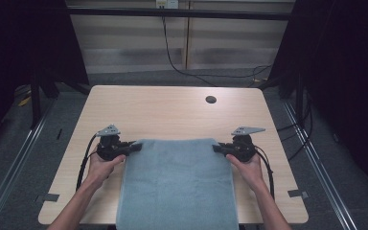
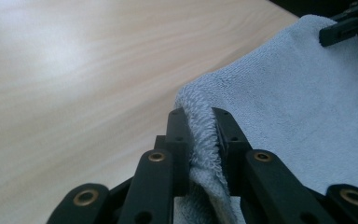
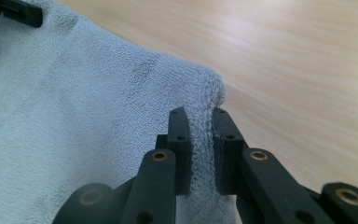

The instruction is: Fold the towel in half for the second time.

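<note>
I am working at a pale wood-grain table (image 1: 172, 110) with rounded corners, set on a grey floor (image 1: 24, 158) in a dim room. Going from left to right in the high view: dark curtains (image 1: 24, 43) hang at the left, a metal rail (image 1: 14, 153) runs along the floor beside the table, a light slatted wall (image 1: 182, 43) stands at the back with a black cable (image 1: 172, 57) hanging down it, a round cable hole (image 1: 211, 99) sits in the tabletop near the far right corner, and more dark curtain closes off the right side.

There are no containers on the table, and I can read no writing or labels anywhere.

My left gripper (image 1: 133, 145) is clamped on the far left corner of the blue-grey towel (image 1: 177, 182) — in the left gripper view the terry edge is pinched between the pads (image 2: 179, 135), with the jaws narrow around it. My left hand (image 1: 103, 165) holds the gripper body just off the towel's left edge.

The towel lies flat across the near middle of the table, its near end hanging over the table's front edge.

My right gripper (image 1: 216, 148) grips the far right corner of the towel the same way — in the right gripper view the cloth is squeezed between the two pads. My right hand (image 1: 247, 165) sits just beside the towel's right edge.
</note>
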`<action>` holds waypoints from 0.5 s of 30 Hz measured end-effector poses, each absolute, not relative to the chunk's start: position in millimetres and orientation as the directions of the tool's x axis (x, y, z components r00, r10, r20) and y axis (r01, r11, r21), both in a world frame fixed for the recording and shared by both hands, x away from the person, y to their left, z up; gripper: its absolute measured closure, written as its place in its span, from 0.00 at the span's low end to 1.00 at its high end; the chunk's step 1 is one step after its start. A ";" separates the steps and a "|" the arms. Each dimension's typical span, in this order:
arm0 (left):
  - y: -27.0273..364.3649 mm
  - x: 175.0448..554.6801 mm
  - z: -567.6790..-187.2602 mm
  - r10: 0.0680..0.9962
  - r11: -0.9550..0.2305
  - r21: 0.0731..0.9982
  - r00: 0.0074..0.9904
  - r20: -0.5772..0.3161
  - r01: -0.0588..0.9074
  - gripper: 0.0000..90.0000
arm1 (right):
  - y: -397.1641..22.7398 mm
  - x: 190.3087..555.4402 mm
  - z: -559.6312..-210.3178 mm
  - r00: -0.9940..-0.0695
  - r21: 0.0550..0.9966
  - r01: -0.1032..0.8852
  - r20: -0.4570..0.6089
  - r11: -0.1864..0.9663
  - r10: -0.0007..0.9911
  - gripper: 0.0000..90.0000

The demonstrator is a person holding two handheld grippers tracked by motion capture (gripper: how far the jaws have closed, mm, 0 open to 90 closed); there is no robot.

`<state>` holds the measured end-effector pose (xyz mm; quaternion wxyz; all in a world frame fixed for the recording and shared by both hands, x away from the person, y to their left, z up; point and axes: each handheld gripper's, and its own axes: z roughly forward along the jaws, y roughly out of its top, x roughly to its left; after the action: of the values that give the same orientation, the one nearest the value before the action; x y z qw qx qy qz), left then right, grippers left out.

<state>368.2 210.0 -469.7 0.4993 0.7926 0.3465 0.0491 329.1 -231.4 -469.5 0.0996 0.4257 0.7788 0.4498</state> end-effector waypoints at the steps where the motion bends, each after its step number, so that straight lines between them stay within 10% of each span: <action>1: 210.0 369.1 -467.0 0.599 -0.256 0.829 0.755 -0.268 0.497 0.87 | -232.6 330.0 -465.3 -0.617 0.795 0.565 0.228 0.222 0.754 0.90; 15: 207.8 388.9 -424.6 0.612 -0.212 0.871 0.755 -0.235 0.443 0.87 | -238.1 342.8 -420.9 -0.619 0.853 0.492 0.203 0.173 0.759 0.90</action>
<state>388.9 207.8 -424.6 0.5272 0.7743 0.3408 0.0801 342.8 -238.1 -420.9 0.1359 0.4146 0.7538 0.4914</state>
